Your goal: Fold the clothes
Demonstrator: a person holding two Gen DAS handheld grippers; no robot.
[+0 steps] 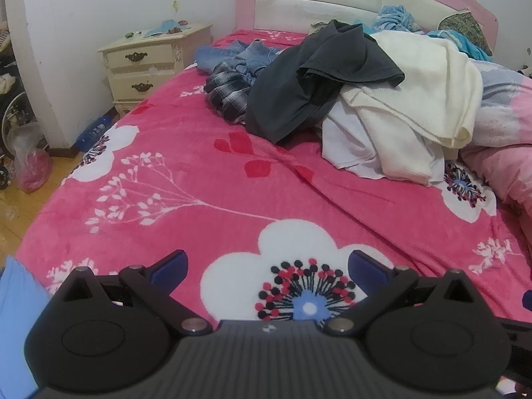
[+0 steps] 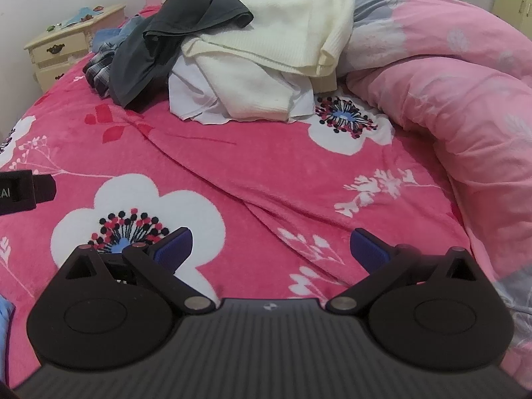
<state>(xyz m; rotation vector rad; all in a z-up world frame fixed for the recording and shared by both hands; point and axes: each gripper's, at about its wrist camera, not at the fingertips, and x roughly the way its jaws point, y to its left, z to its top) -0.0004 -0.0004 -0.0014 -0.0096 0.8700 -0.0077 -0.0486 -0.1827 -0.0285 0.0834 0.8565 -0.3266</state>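
Bed (image 1: 199, 173): near half bare. Clothes pile (image 1: 332, 93) sits crumpled by the headboard, no folded piece in view, so the whole pile still needs folding. Your left hand-held gripper (image 1: 267, 266) and right hand-held gripper (image 2: 271, 249) are both wide open, holding nothing.

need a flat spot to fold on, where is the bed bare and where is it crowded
Bare: the pink blanket between the open left gripper and the clothes pile, also ahead of the open right gripper. Crowded: the pile by the headboard, and the rolled quilt along the right side.
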